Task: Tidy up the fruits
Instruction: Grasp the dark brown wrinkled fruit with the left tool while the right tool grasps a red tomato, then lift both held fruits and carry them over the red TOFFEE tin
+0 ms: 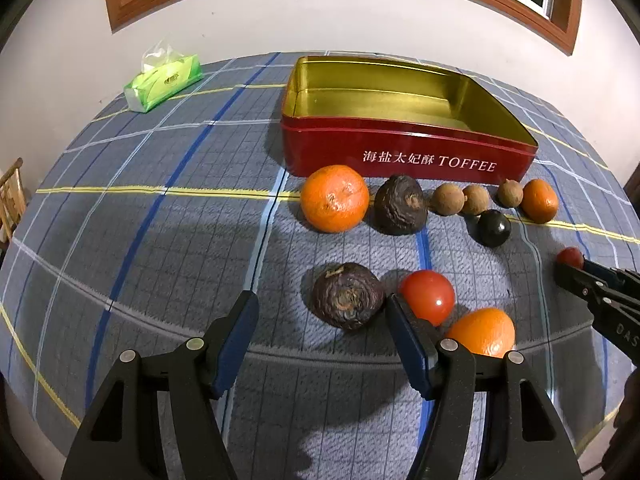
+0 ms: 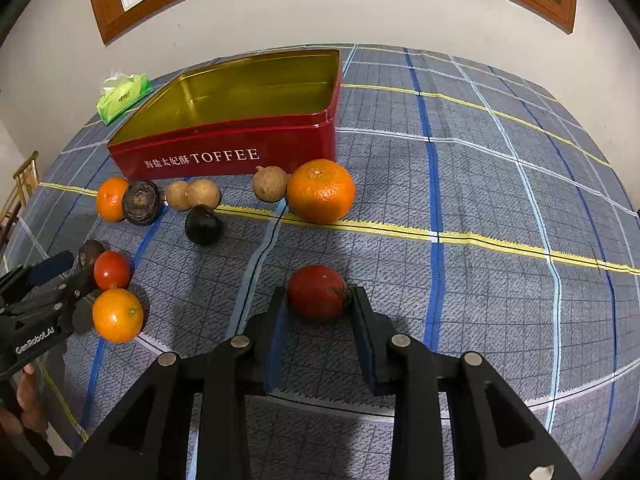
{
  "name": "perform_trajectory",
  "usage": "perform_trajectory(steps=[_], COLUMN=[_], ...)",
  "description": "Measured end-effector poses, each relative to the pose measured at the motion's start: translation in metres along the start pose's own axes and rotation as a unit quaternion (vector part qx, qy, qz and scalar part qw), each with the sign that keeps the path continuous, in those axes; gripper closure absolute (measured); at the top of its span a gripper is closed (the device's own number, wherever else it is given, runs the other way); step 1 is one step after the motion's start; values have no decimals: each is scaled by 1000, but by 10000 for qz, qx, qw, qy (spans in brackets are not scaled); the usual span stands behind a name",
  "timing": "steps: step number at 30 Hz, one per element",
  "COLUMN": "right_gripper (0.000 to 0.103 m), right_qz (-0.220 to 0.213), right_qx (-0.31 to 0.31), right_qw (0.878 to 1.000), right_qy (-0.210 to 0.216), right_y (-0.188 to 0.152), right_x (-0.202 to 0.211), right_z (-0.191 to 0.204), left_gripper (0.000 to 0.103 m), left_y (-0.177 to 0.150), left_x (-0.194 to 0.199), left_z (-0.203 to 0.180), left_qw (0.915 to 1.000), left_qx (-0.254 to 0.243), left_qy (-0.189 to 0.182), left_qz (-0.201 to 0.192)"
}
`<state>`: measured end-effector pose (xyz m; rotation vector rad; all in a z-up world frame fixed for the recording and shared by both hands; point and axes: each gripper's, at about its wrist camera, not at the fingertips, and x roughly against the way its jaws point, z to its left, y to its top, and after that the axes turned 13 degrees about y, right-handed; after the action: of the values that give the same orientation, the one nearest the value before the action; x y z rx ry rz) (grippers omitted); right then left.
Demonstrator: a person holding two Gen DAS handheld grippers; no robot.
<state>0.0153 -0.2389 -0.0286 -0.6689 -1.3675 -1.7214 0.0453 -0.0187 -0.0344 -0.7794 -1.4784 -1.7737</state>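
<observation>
My right gripper (image 2: 319, 295) is shut on a red tomato (image 2: 316, 286) that rests on the cloth; the same pair shows at the right edge of the left wrist view, tomato (image 1: 570, 257). My left gripper (image 1: 322, 303) is open, and a wrinkled dark fruit (image 1: 347, 295) lies just past its fingertips, untouched. Beside its right finger are another tomato (image 1: 428, 295) and a small orange (image 1: 482, 331). A red toffee tin (image 1: 400, 148) with a gold inside stands behind, nothing in it. Along its front lie a big orange (image 1: 335, 198), a second wrinkled fruit (image 1: 400, 205), three brown longans (image 1: 448, 199), a black round fruit (image 1: 495, 227) and another orange (image 1: 540, 201).
A green tissue pack (image 1: 164, 80) lies at the table's far left corner. The blue checked cloth (image 2: 500, 200) stretches bare to the right of the fruit. A white wall with a wood-framed window runs behind the table. A wooden chair (image 2: 24, 188) stands at the left.
</observation>
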Motion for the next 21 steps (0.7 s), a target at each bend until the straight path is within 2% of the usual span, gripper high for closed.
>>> perform_trajectory(steps=[6,8,21], right_gripper=[74,74,74], right_qz=[6,8,16], right_qx=[3,0,20], right_qw=[10000,10000,10000], right_qy=[-9,-7,-24], right_y=[0,0,0], right_x=[0,-1,-1], right_z=[0,0,1], left_gripper=[56,66,67], left_y=[2,2,1], left_x=[-4,-4,-4], left_z=[-4,-5,3], left_qw=[9999,9998,9997], left_qx=[-49,-76,84], left_qy=[-127,-163,-212], left_qz=[64,39,74])
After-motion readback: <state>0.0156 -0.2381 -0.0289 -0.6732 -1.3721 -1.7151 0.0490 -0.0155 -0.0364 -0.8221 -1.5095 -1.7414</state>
